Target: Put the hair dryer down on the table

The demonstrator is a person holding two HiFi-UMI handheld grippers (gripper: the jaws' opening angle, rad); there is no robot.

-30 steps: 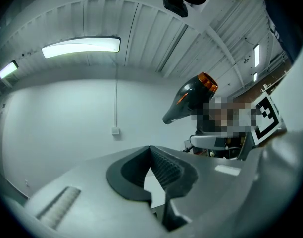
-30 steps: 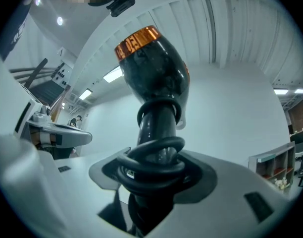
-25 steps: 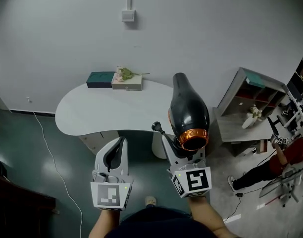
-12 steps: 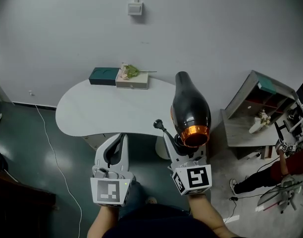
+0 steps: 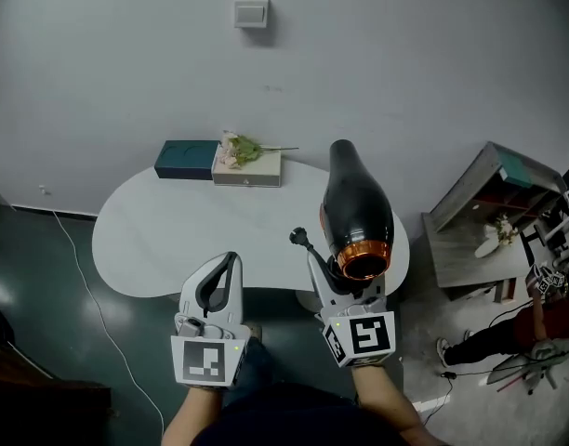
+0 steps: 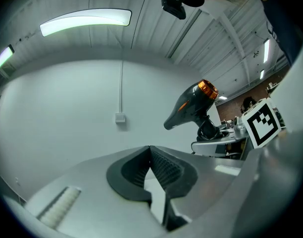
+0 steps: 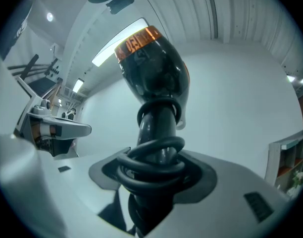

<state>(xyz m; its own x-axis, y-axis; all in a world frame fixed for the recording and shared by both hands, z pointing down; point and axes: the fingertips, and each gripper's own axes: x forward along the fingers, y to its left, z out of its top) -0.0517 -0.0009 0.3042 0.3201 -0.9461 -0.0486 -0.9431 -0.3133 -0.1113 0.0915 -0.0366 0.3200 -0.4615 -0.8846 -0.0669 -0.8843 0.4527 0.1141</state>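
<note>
A black hair dryer (image 5: 357, 214) with an orange ring at its rear stands nozzle-up in my right gripper (image 5: 338, 273), which is shut on its handle. In the right gripper view the handle (image 7: 159, 133) has its black cord looped round it and sits between the jaws of the right gripper (image 7: 151, 182). The dryer hangs above the right end of the white table (image 5: 164, 240). My left gripper (image 5: 231, 260) is held level beside it, shut and with nothing in it. Seen in the left gripper view, the left gripper (image 6: 151, 165) has its pads meeting, and the dryer (image 6: 191, 108) is off to the right.
At the table's back edge lie a dark green box (image 5: 185, 159) and a beige box with flowers (image 5: 247, 167). A grey shelf unit (image 5: 494, 212) stands to the right, with a person (image 5: 535, 314) beyond it. A wall switch (image 5: 251, 12) is above the table.
Both grippers and the dryer have come closer to the table; they now stand over its near edge. The grip on the dryer is the same.
</note>
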